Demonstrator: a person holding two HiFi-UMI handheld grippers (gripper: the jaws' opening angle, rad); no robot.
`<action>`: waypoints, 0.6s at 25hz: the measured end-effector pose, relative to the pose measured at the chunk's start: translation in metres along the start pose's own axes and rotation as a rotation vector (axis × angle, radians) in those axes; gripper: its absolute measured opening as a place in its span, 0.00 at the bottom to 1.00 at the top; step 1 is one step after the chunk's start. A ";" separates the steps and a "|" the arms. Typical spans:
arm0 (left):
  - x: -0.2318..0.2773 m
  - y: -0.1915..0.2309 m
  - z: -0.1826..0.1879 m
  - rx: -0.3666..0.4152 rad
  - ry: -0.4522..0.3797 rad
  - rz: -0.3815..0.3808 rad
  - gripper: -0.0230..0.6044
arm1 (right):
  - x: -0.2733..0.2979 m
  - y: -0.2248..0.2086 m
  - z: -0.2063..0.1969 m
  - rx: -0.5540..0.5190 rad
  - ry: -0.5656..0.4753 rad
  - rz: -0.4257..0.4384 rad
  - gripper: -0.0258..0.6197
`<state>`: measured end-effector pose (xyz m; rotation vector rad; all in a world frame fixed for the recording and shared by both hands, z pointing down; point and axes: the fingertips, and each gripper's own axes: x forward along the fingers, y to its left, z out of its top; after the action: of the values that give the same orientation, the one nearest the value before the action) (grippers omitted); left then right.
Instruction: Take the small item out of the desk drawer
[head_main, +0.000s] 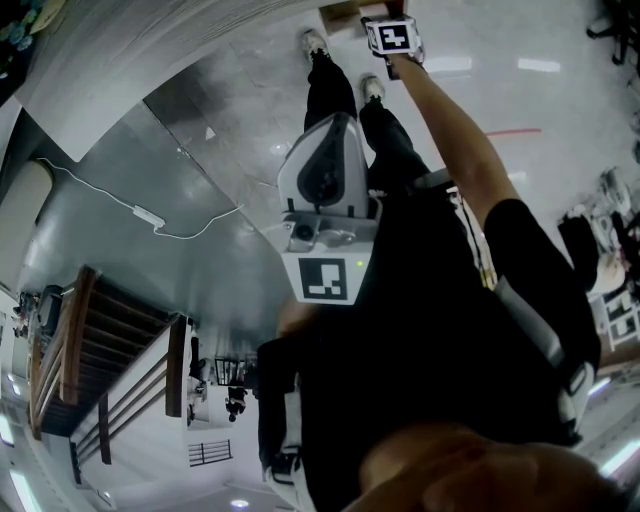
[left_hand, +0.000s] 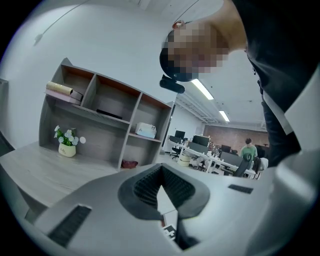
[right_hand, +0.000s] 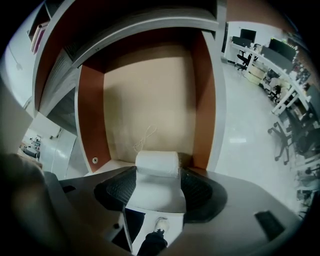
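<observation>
In the right gripper view the desk drawer (right_hand: 150, 100) stands pulled out, with brown side walls and a pale floor. A small white roll (right_hand: 157, 164) lies near its front, with a thin string beside it. My right gripper (right_hand: 157, 187) reaches in, jaws spread wide. The roll sits at the tips between the dark pads (right_hand: 116, 190), and I see no pad pressing on it. In the head view this gripper (head_main: 392, 38) is stretched far forward at the drawer's wooden edge (head_main: 345, 12). My left gripper (head_main: 325, 190) is held back by the body, with its pads (left_hand: 145, 187) meeting at the tips and nothing between them.
The left gripper view shows a grey desk top (left_hand: 45, 172) with a shelf unit (left_hand: 100, 125) and a small flower pot (left_hand: 66, 148). Office desks, chairs and a seated person (left_hand: 247, 150) stand far behind. A white cable (head_main: 150, 217) runs across the shiny floor.
</observation>
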<state>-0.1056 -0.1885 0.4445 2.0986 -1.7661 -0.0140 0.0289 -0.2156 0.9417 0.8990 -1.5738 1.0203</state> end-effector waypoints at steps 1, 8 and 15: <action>0.000 0.001 -0.001 -0.002 0.003 0.001 0.02 | 0.001 0.001 -0.001 -0.002 0.008 0.002 0.44; 0.003 0.005 -0.007 -0.014 0.013 0.006 0.02 | 0.003 -0.009 -0.006 -0.008 0.057 -0.060 0.44; 0.004 0.011 -0.012 -0.026 0.022 0.013 0.02 | 0.005 -0.006 -0.001 0.003 0.061 -0.067 0.44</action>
<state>-0.1118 -0.1898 0.4596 2.0612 -1.7572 -0.0103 0.0336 -0.2176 0.9476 0.9078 -1.4822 0.9938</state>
